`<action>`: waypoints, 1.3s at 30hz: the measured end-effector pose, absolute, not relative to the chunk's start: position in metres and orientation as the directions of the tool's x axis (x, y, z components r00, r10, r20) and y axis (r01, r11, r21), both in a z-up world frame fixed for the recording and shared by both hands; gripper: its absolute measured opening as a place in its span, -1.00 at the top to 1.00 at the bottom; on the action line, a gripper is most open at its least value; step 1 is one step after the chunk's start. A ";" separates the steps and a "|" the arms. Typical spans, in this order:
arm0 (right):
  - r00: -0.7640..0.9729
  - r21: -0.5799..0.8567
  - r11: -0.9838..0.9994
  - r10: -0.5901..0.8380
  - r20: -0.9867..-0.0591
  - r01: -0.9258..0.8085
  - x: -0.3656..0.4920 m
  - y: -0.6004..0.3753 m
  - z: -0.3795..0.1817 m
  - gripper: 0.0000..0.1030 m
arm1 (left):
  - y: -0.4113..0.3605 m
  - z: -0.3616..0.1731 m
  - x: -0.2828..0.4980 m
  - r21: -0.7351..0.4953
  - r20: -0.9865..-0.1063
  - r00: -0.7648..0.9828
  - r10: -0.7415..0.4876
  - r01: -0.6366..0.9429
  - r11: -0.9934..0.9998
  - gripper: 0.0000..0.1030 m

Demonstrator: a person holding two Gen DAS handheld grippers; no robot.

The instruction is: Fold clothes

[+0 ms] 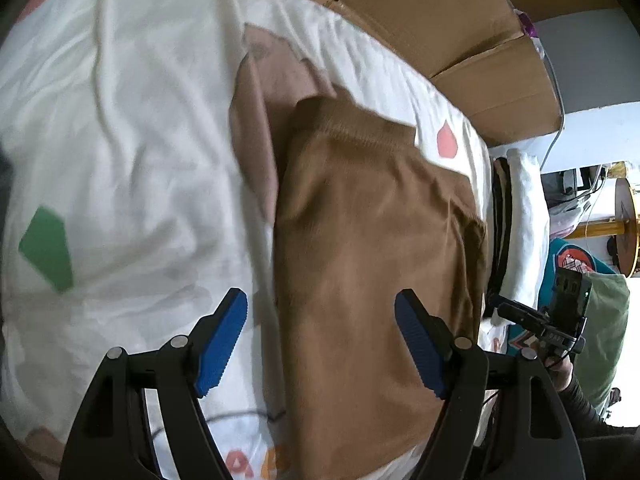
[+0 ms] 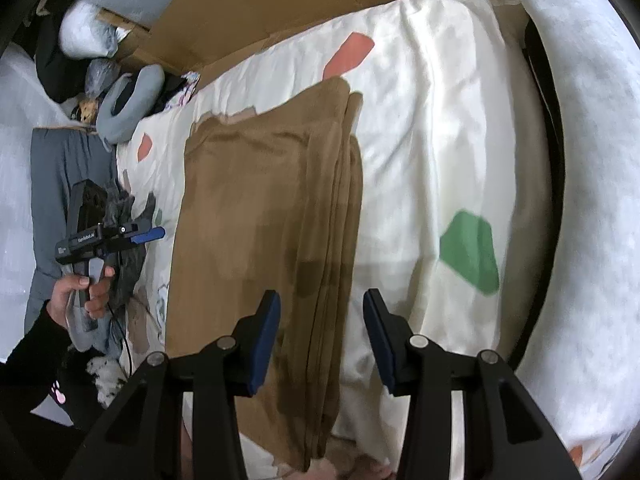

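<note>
**Between folds: both grippers empty over the brown garment**

White bedding (image 1: 140,128) w/ coloured patches covers the bed; cardboard boxes (image 1: 460,32) stand along its far edge.

Brown garment (image 1: 368,240) lies flat on the bedding, already folded lengthwise into a long panel. Ribbed band is at the far end in the left wrist view; stacked layer edges run down one long side in the right wrist view (image 2: 332,240). Some frame blur, so finer creases can't be read.

Left gripper (image 1: 322,344): jaws wide apart, nothing between the blue pads, hanging over the near part of the garment and its edge against the bedding. Right gripper (image 2: 318,344): jaws partly apart, also empty, above the layered long edge. Neither pad touches cloth as far as I can tell.

Judgement: lengthwise fold looks done; step in hand is repositioning for the next fold, prob. a crosswise one, end to end. Next move calls for each gripper to drop to a corner of one short end, pinch all layers together, then carry that end over toward the other w/o letting the stack slide apart.

Person's hand (image 2: 86,292) holds the left gripper at the bedside, dark sleeve visible.
</note>
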State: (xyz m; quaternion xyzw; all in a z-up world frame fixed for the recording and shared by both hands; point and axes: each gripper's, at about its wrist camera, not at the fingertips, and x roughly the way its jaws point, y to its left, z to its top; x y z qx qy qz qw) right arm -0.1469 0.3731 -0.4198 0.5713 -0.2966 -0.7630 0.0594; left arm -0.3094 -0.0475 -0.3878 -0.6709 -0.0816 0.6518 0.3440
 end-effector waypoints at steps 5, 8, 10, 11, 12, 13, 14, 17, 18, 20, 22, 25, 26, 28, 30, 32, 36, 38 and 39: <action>-0.352 0.518 -0.816 -0.420 -0.836 -0.256 -0.158 0.379 -0.425 0.21 | -0.031 -0.385 -0.324 -0.558 -0.815 0.096 0.572 -0.398 -0.728 -0.49; -0.351 0.514 -0.820 -0.418 -0.838 -0.251 -0.164 0.379 -0.428 0.21 | -0.027 -0.385 -0.335 -0.534 -0.819 0.043 0.572 -0.420 -0.734 -0.49; -0.351 0.510 -0.823 -0.414 -0.840 -0.249 -0.168 0.379 -0.430 0.21 | -0.024 -0.388 -0.343 -0.520 -0.824 0.022 0.567 -0.429 -0.739 -0.48; -0.351 0.509 -0.824 -0.412 -0.841 -0.251 -0.169 0.379 -0.431 0.21 | -0.022 -0.390 -0.346 -0.512 -0.827 0.015 0.562 -0.435 -0.741 -0.48; -0.351 0.508 -0.824 -0.411 -0.841 -0.253 -0.170 0.380 -0.432 0.21 | -0.020 -0.391 -0.349 -0.511 -0.825 0.012 0.564 -0.440 -0.738 -0.45; -0.352 0.507 -0.823 -0.409 -0.842 -0.255 -0.171 0.380 -0.433 0.21 | -0.018 -0.392 -0.352 -0.511 -0.824 0.009 0.567 -0.446 -0.735 -0.38; -0.352 0.506 -0.823 -0.408 -0.843 -0.258 -0.172 0.381 -0.434 0.21 | -0.017 -0.393 -0.355 -0.510 -0.822 0.006 0.569 -0.451 -0.732 -0.23; -0.357 0.508 -0.820 -0.407 -0.841 -0.262 -0.176 0.384 -0.437 0.21 | -0.009 -0.393 -0.362 -0.517 -0.813 0.000 0.583 -0.463 -0.721 0.01; -0.359 0.510 -0.819 -0.407 -0.840 -0.264 -0.177 0.385 -0.437 0.21 | -0.007 -0.393 -0.364 -0.520 -0.809 -0.002 0.588 -0.466 -0.716 0.01; -0.362 0.512 -0.817 -0.407 -0.839 -0.267 -0.179 0.387 -0.439 0.21 | -0.002 -0.393 -0.368 -0.529 -0.802 0.003 0.598 -0.467 -0.708 0.01; -0.371 0.518 -0.812 -0.409 -0.834 -0.269 -0.183 0.388 -0.439 0.21 | 0.004 -0.398 -0.371 -0.531 -0.804 0.011 0.594 -0.464 -0.709 0.01; -0.383 0.530 -0.804 -0.415 -0.825 -0.271 -0.190 0.389 -0.438 0.21 | 0.006 -0.406 -0.377 -0.525 -0.812 0.012 0.584 -0.454 -0.720 0.01; -0.388 0.534 -0.802 -0.417 -0.822 -0.269 -0.194 0.388 -0.438 0.21 | 0.005 -0.410 -0.379 -0.528 -0.812 0.015 0.583 -0.443 -0.724 0.12; -0.392 0.535 -0.803 -0.418 -0.820 -0.264 -0.199 0.386 -0.439 0.21 | 0.003 -0.415 -0.382 -0.540 -0.809 0.025 0.588 -0.428 -0.724 0.27; -0.390 0.535 -0.805 -0.421 -0.819 -0.256 -0.206 0.384 -0.440 0.21 | 0.001 -0.418 -0.384 -0.549 -0.805 0.030 0.593 -0.418 -0.724 0.39; -0.386 0.533 -0.808 -0.422 -0.820 -0.251 -0.212 0.382 -0.443 0.21 | 0.001 -0.419 -0.385 -0.552 -0.803 0.030 0.596 -0.416 -0.723 0.43; -0.374 0.523 -0.817 -0.418 -0.828 -0.244 -0.227 0.380 -0.449 0.21 | 0.002 -0.420 -0.387 -0.556 -0.798 0.030 0.602 -0.419 -0.717 0.45; -0.365 0.509 -0.829 -0.411 -0.836 -0.233 -0.232 0.377 -0.451 0.21 | 0.004 -0.422 -0.389 -0.556 -0.797 0.029 0.603 -0.422 -0.716 0.45; -0.359 0.496 -0.838 -0.401 -0.843 -0.228 -0.235 0.376 -0.453 0.21 | 0.005 -0.422 -0.390 -0.558 -0.796 0.031 0.604 -0.423 -0.714 0.45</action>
